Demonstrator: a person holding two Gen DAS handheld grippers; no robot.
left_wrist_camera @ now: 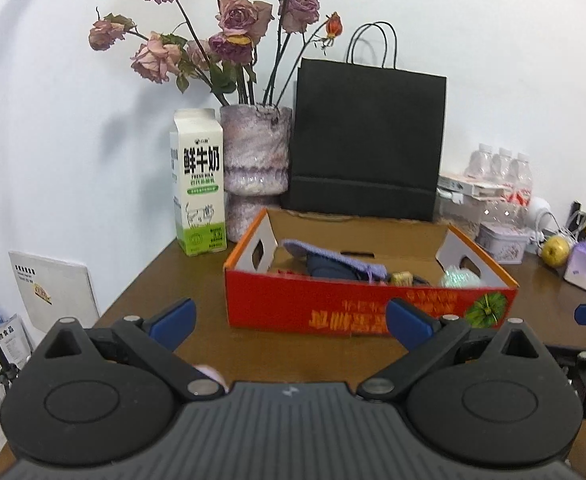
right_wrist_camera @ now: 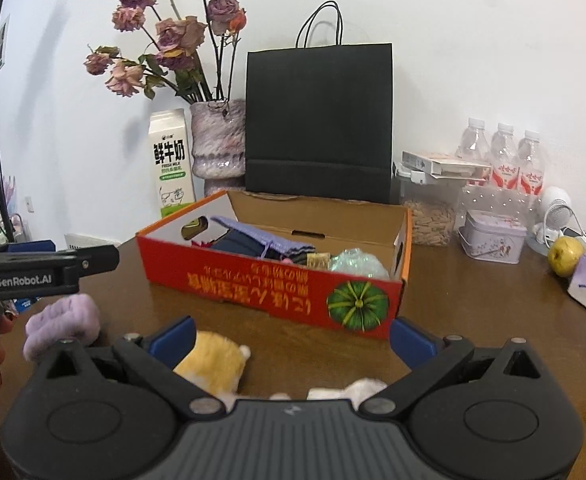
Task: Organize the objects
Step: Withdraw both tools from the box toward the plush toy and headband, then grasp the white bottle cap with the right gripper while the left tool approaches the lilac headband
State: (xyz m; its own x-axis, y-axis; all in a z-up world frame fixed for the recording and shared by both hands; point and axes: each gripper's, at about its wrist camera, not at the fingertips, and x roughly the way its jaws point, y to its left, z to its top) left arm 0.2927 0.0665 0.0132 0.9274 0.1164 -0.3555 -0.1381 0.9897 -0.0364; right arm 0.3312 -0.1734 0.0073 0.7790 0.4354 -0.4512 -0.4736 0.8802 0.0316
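fingers (left_wrist_camera: 173,320): blue pads on black linkage arms
pivots: silver round pins
body: ribbed grey, black discs
marking: white "GenRobot.AI" on left gripper (right_wrist_camera: 45,268)

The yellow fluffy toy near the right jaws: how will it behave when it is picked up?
The yellow fluffy toy looks plush, so it probably squashes and sags rather than staying stiff. Its fuzzy surface should grip well, not slip. It seems light and unlikely to roll on the table.
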